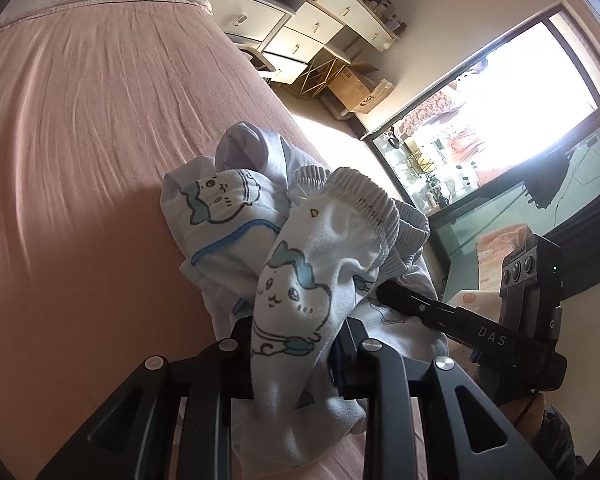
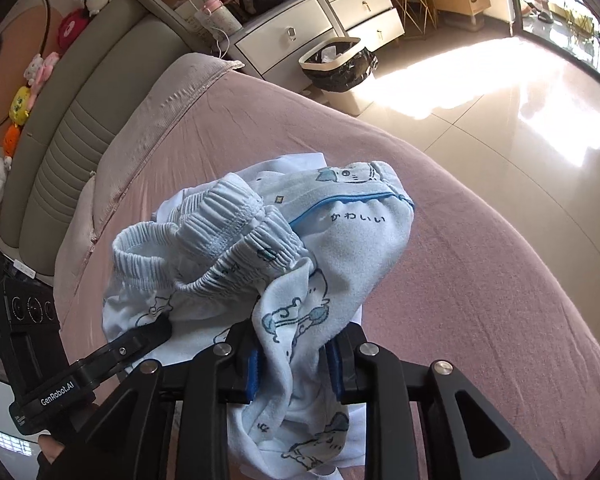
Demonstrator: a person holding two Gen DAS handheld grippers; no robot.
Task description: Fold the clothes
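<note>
**Both tongs clamped on a bunched pair of printed shorts over the bed**

The left tongs [image 1: 296,356] are closed on a fold of pale blue cloth: the fabric runs down between the two black fingers and fills the gap between them. The right tongs [image 2: 296,364] grip the same garment in the same way, blue pads pressed against the cloth on both sides.

The garment is a pair of light blue shorts [image 2: 260,248] with a gathered elastic waistband [image 2: 220,216], a blue piped seam and a cartoon animal print. In the left wrist view the shorts [image 1: 284,256] are bunched in a heap, waistband uppermost, a printed face turned toward the camera. The heap sits over the pink bedsheet [image 1: 80,160], near the bed's edge; whether its underside rests on the sheet or hangs just above it cannot be told.

Each camera catches the other tool: the right one reaches into the cloth from the right in the left wrist view, and the left one comes in from the lower left in the right wrist view.

Beyond the bed stand white drawers [image 2: 288,36], a lined waste bin [image 2: 336,64] on the sunlit tiled floor, and a padded headboard [image 2: 84,120] topped with plush toys.
</note>
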